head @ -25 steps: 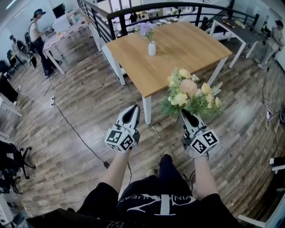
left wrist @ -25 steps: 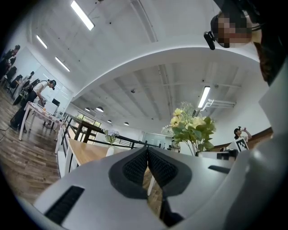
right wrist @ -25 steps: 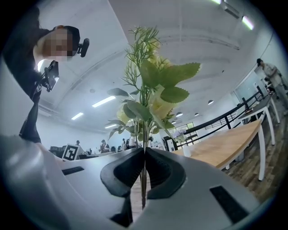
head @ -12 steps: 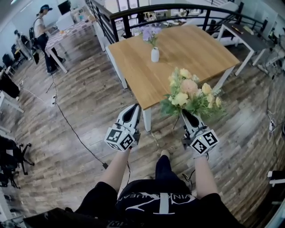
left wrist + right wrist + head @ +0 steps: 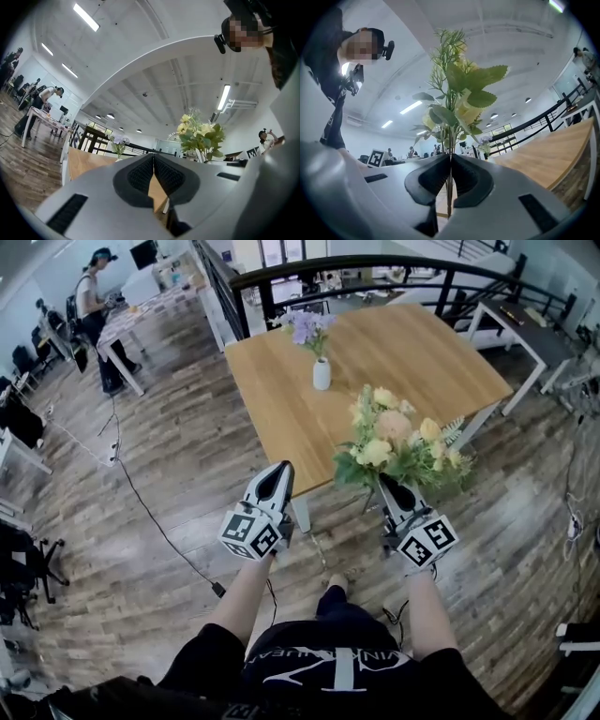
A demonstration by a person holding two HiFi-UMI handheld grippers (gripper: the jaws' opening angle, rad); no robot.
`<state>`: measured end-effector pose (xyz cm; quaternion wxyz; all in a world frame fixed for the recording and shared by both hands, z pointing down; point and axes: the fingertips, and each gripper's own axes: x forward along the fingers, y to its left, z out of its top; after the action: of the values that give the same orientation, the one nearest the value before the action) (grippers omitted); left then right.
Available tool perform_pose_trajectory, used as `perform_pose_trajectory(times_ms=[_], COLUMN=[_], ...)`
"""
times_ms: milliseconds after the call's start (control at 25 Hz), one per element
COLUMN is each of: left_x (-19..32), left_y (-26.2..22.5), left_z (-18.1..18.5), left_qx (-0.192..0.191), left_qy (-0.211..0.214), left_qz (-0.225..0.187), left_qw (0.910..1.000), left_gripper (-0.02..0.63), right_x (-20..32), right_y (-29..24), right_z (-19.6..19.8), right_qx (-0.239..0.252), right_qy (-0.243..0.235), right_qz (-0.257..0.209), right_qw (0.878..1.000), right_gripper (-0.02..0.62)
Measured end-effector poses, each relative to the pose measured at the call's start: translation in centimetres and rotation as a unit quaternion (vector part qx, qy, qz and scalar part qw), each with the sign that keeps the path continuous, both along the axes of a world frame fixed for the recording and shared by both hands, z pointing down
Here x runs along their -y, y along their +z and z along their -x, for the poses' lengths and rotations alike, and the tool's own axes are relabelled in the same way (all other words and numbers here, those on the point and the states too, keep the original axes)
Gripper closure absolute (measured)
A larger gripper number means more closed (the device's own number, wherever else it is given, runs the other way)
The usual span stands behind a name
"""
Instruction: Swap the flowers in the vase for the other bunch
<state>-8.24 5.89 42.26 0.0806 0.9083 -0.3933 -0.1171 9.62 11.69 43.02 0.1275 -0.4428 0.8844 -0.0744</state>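
A white vase [image 5: 322, 374] with lilac flowers [image 5: 305, 326] stands on the wooden table [image 5: 431, 352], towards its far left side. My right gripper [image 5: 387, 483] is shut on the stems of a yellow and peach bunch [image 5: 397, 443], which stands upright just off the table's near corner. In the right gripper view the stems [image 5: 450, 187] run down between the closed jaws, leaves and blooms above. My left gripper [image 5: 278, 472] is shut on nothing, held beside the right one over the floor. The lilac flowers [image 5: 118, 140] and the yellow bunch [image 5: 200, 135] also show in the left gripper view.
A black railing [image 5: 375, 263] runs behind the table. A second table [image 5: 520, 320] stands at the far right, and another [image 5: 141, 310] at the far left where a person [image 5: 92, 306] stands. A cable [image 5: 150, 517] trails across the wood floor.
The wooden table and vase have drawn closer in the head view. Both grippers have kept their pose, the right one still carrying the yellow bunch.
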Motion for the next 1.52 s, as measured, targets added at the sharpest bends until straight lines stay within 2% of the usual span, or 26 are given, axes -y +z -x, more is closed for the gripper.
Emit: perform_pose_trajectory(times_ms=[440,800,1160,1520], left_x=[5.1,7.2,13.0,21.5], left_y=[0.7,1.3,1.6,1.9], left_z=[-4.1,-5.3,-6.6,-6.8], left_qx=[-0.002,-0.007,-0.007,-0.008], left_qy=[-0.024,-0.029,-0.03,-0.035], left_qz=[0.009,0.007,0.012,0.016], left_qw=[0.9997,0.9995,0.9995,0.9992], left_gripper=[0.595,0.595,0.594,0.594], right_x=[5.7,8.1,13.4,20.8], right_y=[0.3,0.5,0.5,0.6], right_z=[-3.7,-4.4,-4.8,-4.5], right_qx=[0.002,0.008,0.003,0.003], right_qy=[-0.025,-0.033,-0.042,-0.05], right_qz=[0.003,-0.006,-0.005,0.001], right_qw=[1.0,0.999,0.999,0.999], right_gripper=[0.555,0.555,0.555,0.555])
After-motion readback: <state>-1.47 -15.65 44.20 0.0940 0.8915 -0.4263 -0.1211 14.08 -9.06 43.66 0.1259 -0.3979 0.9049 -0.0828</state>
